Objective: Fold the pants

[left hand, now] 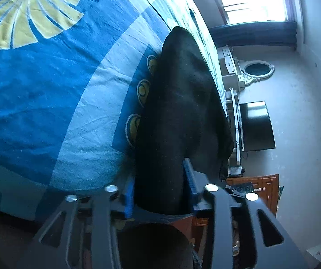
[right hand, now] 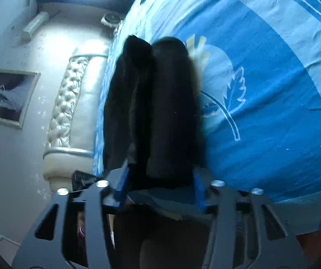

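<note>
Black pants (left hand: 178,112) on the bed (left hand: 48,78) are pinched by both the left gripper (left hand: 160,186) and right gripper (right hand: 160,183) jaws.

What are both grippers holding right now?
Left gripper: shut on the black pants.
Right gripper: shut on the black pants.

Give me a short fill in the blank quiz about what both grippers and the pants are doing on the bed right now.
1. The pants between the left gripper pads are ____ in colour.
2. The pants lie on a mostly ____ bedsheet.
3. On the wall beside the headboard hangs a framed ____.
4. The right gripper has ____ between its fingers.

Missing words: black; blue; picture; pants
</note>
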